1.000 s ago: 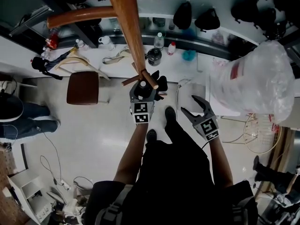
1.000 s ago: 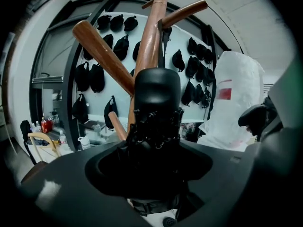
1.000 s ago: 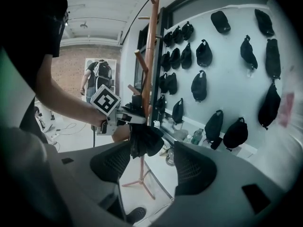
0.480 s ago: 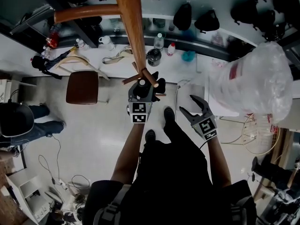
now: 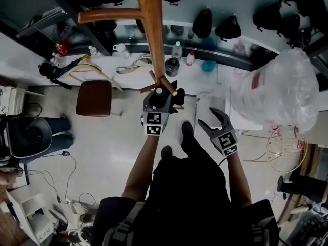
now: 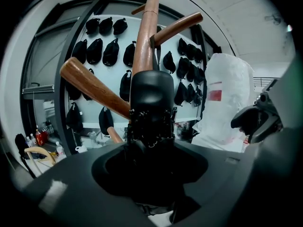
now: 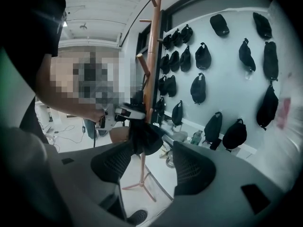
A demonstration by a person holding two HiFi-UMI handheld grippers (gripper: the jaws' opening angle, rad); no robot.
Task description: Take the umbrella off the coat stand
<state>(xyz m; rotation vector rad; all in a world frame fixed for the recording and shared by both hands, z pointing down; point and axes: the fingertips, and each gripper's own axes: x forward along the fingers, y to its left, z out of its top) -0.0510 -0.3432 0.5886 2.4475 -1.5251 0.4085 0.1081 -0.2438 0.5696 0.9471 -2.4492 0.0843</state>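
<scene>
My left gripper [image 5: 161,97] is clamped on the umbrella [image 6: 151,96]. Its jaws have just been closing, and the black folded body fills the gap between them. The umbrella sits right in front of this gripper, against the post of the coat stand [image 6: 146,41], with a wooden peg [image 6: 92,84] sticking out just to the left of it. I can't tell what hooks it on, as the strap or loop isn't visible. My right gripper [image 5: 209,118] is off to the right, clear of the stand, with its jaws wide apart and nothing between them.

Step, as I read it: the grasp is made but the umbrella isn't off yet. The next move is probably to lift it up and out along the peg, then pull back toward me, slowly so a strap can't snag.

View differences:
- The left gripper view shows the grip and pegs close up, plus a white plastic bag [image 6: 222,98] to the right. It shows no floor.
- The right gripper view shows the full post down to its feet and black bags [image 7: 203,56] on the wall.
- The head view shows both grippers together and a chair [image 5: 95,97] below left.
</scene>
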